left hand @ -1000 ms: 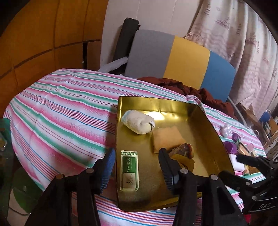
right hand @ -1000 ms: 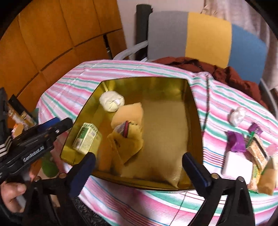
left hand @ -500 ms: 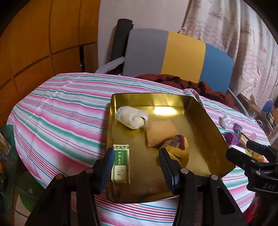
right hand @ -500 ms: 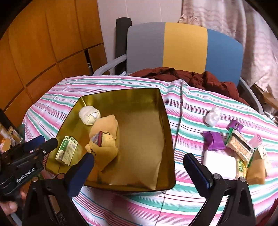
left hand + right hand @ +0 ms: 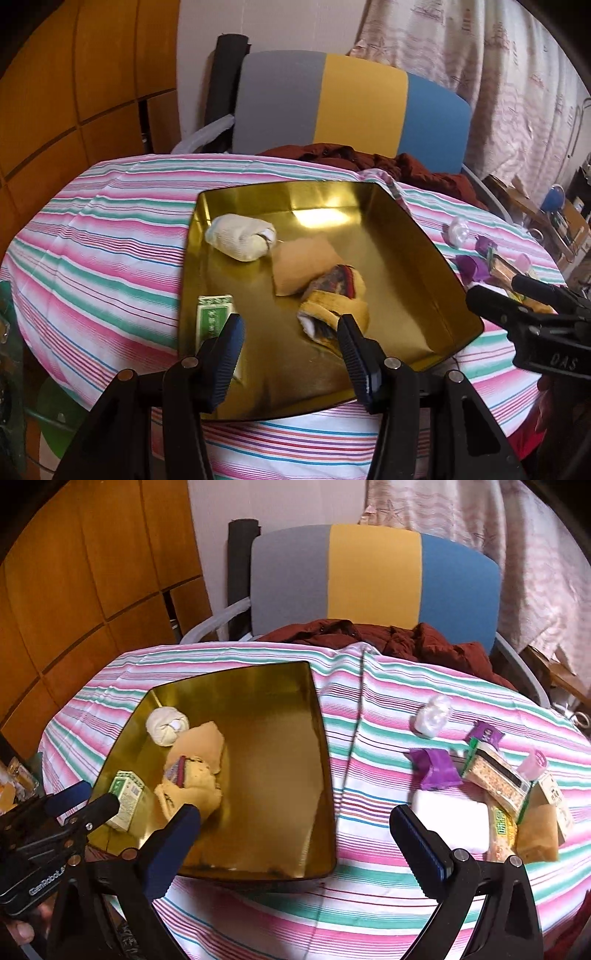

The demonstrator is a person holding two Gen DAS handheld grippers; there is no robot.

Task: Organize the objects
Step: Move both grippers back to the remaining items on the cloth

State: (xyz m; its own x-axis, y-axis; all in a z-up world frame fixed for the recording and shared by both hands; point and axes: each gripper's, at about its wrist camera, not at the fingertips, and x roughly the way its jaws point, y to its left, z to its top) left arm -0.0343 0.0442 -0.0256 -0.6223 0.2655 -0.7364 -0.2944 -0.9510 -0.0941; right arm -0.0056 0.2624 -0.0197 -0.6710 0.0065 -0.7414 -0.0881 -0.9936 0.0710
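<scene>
On a round table draped in a cloth [image 5: 369,716] striped pink, green and white sits one shallow tray [image 5: 280,760] of shiny gold metal, rectangular with rounded corners. In it lie four things: a soft white knotted bundle [image 5: 240,238], a flat tan pouch [image 5: 303,264], a crumpled yellow wrapper [image 5: 332,306] and a small green box [image 5: 214,317]. To the right of the tray, on the cloth, a loose cluster of snack packets [image 5: 495,779] gathers around a white block [image 5: 450,819]. Both the left gripper [image 5: 288,343] and the right gripper [image 5: 295,834] hover spread and empty. Behind stand a grey, yellow and blue chair [image 5: 373,576], wood panelling and a pale curtain.
</scene>
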